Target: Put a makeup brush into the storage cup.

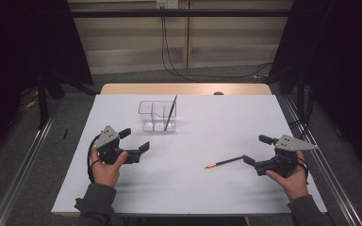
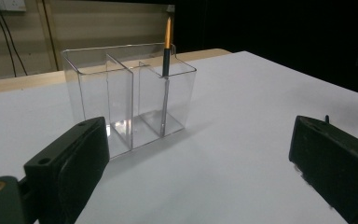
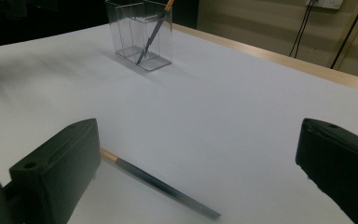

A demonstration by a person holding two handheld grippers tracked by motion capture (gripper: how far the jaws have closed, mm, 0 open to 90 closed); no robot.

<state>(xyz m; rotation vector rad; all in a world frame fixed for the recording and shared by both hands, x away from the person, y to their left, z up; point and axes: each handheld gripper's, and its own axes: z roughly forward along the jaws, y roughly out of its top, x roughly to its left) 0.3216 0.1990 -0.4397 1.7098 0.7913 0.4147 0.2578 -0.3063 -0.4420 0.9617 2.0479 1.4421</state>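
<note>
The pencil point(image 1: 224, 162) lies flat on the white table point(image 1: 207, 188), right of centre, its orange end pointing toward the middle of the table and its dark end toward the right gripper point(image 1: 258, 149). In the right gripper view the pencil point(image 3: 161, 184) runs slantwise across the surface low between the two black jaws, its orange end close beside the left-hand jaw; it rests on the table and neither jaw closes on it. The right gripper's jaws stand wide apart and hold nothing. The person's right hand point(image 1: 290, 176) grasps that gripper near the table's right edge.

A second pencil point(image 1: 170, 112) leans tilted in a clear plastic organiser point(image 1: 152, 115), which stands toward the far middle of the table, well apart from both grippers. In the left gripper view this second pencil point(image 2: 166, 60) sits in the organiser's point(image 2: 98, 88) right-hand compartment, orange end up and projecting above the rim; the other compartments appear bare.

The left gripper point(image 1: 136, 141) rests on the table's left side, held by the person's left hand point(image 1: 106, 169), and points toward the organiser. Its jaws are likewise spread wide with nothing between them.

The table's wooden far edge point(image 1: 184, 88) shows beyond the white surface. Cables point(image 1: 169, 52) hang down the wall behind.
</note>
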